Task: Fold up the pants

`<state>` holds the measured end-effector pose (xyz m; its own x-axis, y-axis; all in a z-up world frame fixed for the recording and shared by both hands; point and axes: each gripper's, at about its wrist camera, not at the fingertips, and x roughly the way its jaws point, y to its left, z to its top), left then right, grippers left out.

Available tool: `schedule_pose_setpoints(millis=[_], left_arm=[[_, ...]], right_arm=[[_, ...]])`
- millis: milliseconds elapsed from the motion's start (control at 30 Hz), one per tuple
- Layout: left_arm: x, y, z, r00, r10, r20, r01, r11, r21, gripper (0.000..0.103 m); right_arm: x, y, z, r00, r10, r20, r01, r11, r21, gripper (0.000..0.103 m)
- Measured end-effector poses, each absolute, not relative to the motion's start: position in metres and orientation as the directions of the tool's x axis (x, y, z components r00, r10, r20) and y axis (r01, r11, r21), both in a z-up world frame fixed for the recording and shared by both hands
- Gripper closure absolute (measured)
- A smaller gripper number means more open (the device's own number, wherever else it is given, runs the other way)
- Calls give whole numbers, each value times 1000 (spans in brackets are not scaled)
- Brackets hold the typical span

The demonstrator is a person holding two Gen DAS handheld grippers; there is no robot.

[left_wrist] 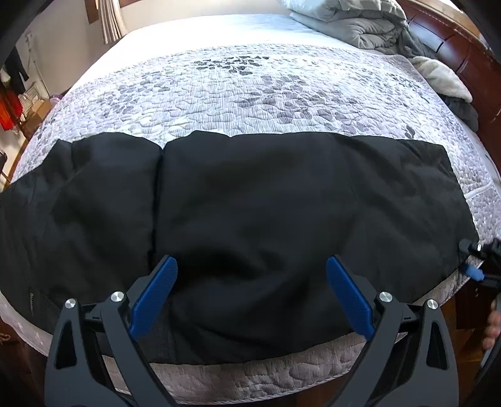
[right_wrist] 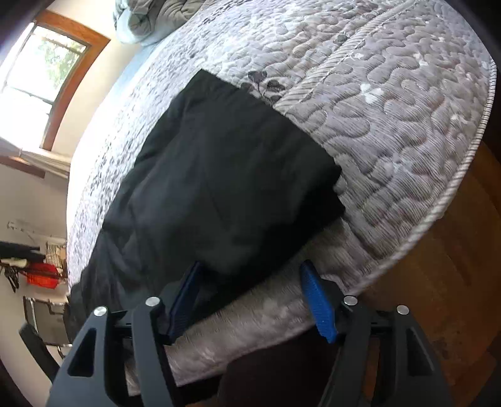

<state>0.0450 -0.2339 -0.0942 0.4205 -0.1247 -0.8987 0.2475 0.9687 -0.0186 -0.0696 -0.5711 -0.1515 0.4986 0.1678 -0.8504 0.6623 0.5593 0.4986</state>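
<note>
Both pairs of blue-padded fingers stand apart and empty: the left gripper (left_wrist: 252, 294) over the middle, the right gripper (right_wrist: 250, 300) at the hem end of the black, thin, limp pants (left_wrist: 250, 203) lying flat across the grey quilted bed (left_wrist: 250, 94). They look light and floppy, likely to sag and slide. Best pinched through all layers at the hem corners.

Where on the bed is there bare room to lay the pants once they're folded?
The quilt is bare in a wide band beyond the pants' far edge, up to the grey comforter heaped at the far right corner. A smaller bare patch lies off the pants' right end. The near edge is crowded: pants overhang it, both grippers there.
</note>
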Motion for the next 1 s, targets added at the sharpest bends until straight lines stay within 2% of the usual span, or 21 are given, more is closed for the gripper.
schedule_pose_setpoints(millis=[100,133,233,267,367,567,700,800,1000], left_arm=[[45,-230,-94,418,-123,-900,243,970,-19,7],[45,-229,-94,416,-123,-901,239,971,-22,7],[46,-222,-96,416,-114,-902,222,975,-21,7],[47,-221,-98,415,-111,-903,219,976,-19,7],[49,-217,-104,402,-104,-910,203,979,-22,7],[50,-219,-108,393,-125,-911,193,980,-51,7],[48,-226,-109,408,-116,-906,225,974,-23,6],[47,-228,-119,389,-102,-915,241,971,-5,6],[47,-219,-112,385,-119,-915,245,969,-23,6]], right_arm=[[-62,-576,-153,504,163,-848,671,545,504,36],[-61,-576,-153,510,155,-846,670,546,504,40],[-59,-576,-150,522,127,-843,659,568,493,58],[-58,-577,-147,537,126,-834,648,571,504,69],[-54,-576,-130,572,111,-813,598,622,506,88],[-48,-580,-88,647,41,-761,544,674,499,93],[-47,-588,-92,577,-53,-815,620,678,395,93],[-50,-590,-112,517,-48,-854,665,651,366,93],[-48,-574,-85,576,-95,-812,623,694,361,93]])
